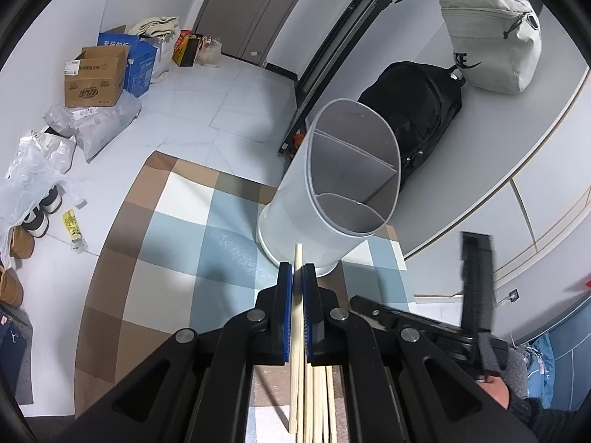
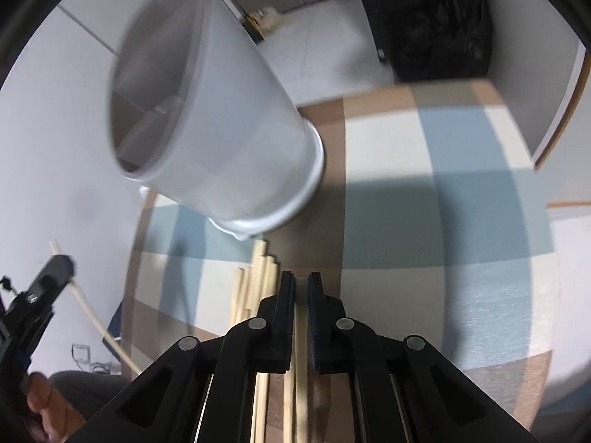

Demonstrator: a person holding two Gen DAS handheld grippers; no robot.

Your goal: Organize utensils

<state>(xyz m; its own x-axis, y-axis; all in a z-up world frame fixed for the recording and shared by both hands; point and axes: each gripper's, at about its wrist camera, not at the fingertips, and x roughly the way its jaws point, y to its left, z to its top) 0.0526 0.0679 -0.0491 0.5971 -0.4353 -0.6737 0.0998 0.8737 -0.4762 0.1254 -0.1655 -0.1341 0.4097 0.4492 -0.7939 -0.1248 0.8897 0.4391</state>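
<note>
A white utensil holder [image 1: 325, 192] with inner dividers stands on a checkered table [image 1: 177, 243]; it also shows in the right wrist view [image 2: 221, 129]. My left gripper [image 1: 297, 267] is shut on one pale wooden chopstick [image 1: 296, 332], its tip just short of the holder's base. Several more chopsticks [image 1: 321, 406] lie on the table under it. My right gripper [image 2: 301, 277] is shut on a chopstick [image 2: 300, 369] near the loose chopsticks [image 2: 258, 284] on the table. The left gripper [image 2: 55, 262] with its chopstick shows at the left of the right wrist view.
A black backpack [image 1: 413, 118] and a beige bag [image 1: 495, 40] sit on a white surface behind the holder. Cardboard boxes [image 1: 96, 77], plastic bags and shoes [image 1: 40, 214] lie on the floor to the left. The table edge [image 2: 133, 295] is close on the left.
</note>
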